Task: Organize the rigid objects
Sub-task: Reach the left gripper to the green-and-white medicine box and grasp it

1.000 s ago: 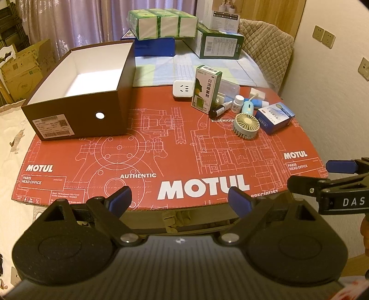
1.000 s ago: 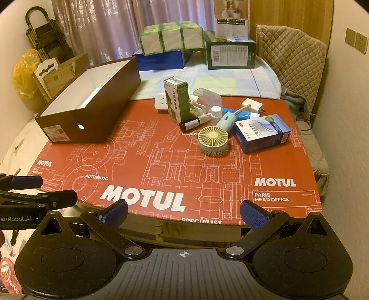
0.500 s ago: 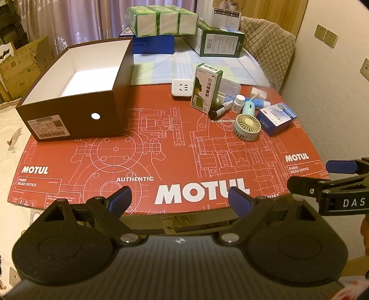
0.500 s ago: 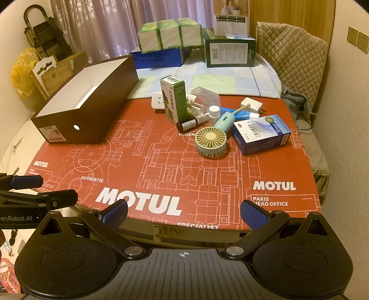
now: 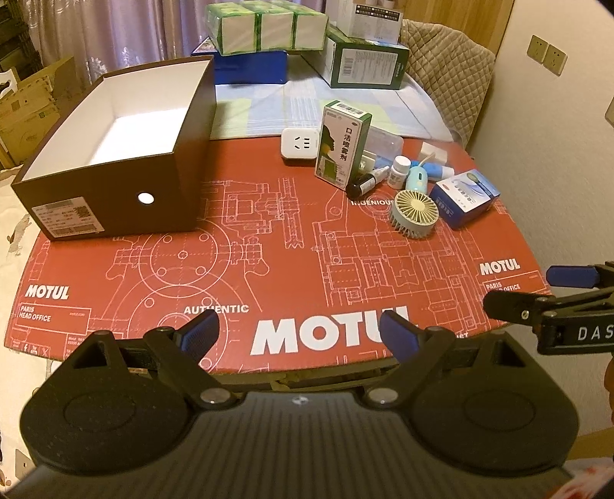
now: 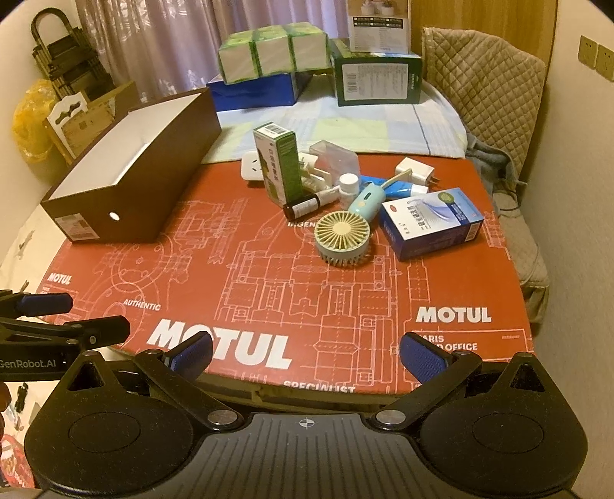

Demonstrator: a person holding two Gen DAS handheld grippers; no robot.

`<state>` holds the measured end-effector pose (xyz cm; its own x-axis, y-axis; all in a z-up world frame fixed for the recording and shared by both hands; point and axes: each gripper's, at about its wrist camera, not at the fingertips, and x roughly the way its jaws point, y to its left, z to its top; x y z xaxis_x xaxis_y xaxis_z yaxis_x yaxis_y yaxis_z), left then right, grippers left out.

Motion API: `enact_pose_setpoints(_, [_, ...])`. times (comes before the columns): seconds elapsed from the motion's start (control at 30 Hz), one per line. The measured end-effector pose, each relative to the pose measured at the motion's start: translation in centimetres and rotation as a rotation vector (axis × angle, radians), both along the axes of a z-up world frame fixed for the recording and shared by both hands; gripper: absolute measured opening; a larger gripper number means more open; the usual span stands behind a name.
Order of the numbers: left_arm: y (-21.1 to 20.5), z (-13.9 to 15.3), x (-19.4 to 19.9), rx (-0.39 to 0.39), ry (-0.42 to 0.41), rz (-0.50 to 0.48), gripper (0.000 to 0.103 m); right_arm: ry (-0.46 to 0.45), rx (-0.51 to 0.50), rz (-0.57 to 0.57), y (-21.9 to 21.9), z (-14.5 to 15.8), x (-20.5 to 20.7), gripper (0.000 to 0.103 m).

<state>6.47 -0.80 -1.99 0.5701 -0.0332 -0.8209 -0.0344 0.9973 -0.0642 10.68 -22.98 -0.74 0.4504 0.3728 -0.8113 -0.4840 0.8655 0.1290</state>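
Note:
An open, empty brown shoebox (image 5: 115, 207) (image 6: 153, 184) stands at the left of the red mat (image 5: 268, 268). At the back right lies a cluster: an upright green medicine box (image 5: 341, 144) (image 6: 282, 165), a white socket (image 5: 299, 144), a dark bottle (image 5: 364, 184), a white pill bottle (image 6: 348, 186), a round fan (image 5: 414, 213) (image 6: 342, 238) and a blue box (image 5: 464, 199) (image 6: 431, 222). My left gripper (image 5: 299, 334) hovers open over the mat's front edge, holding nothing. My right gripper (image 6: 307, 353) is open beside it, to the right, also holding nothing.
Green tissue packs (image 5: 264, 25), a blue carton (image 5: 249, 69) and a green carton (image 5: 364, 65) are stacked on a cloth behind the mat. A quilted chair (image 6: 483, 76) stands at the back right, with a wall close on the right. Cardboard boxes (image 5: 30, 107) sit to the left.
Both grippers have crept a little forward over the table's front edge. Their jaws stay as wide as before, and nothing on the mat has moved.

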Motion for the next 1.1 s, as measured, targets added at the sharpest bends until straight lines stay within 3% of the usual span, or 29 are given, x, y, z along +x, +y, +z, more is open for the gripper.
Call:
enact_pose_setpoints(0.33, [-0.5, -0.9, 3.5, -0.005, 0.019, -0.019, 0.089, 0.004, -0.009, -0.062, -1.5, -0.7, 3.7, 0.101])
enact_pose_setpoints(0.7, [-2.3, -1.3, 8.9, -0.014, -0.042, -0.078, 0.088, -0.004, -0.028, -0.111, -3.6, -1.8, 9.4, 0.101])
enact_pose_setpoints(1.1, [-3.2, 0.2, 18.2, 0.024, -0.123, 0.010, 0.088, -0.018, -0.034, -0.170, -6.1, -2.2, 16.3, 0.101])
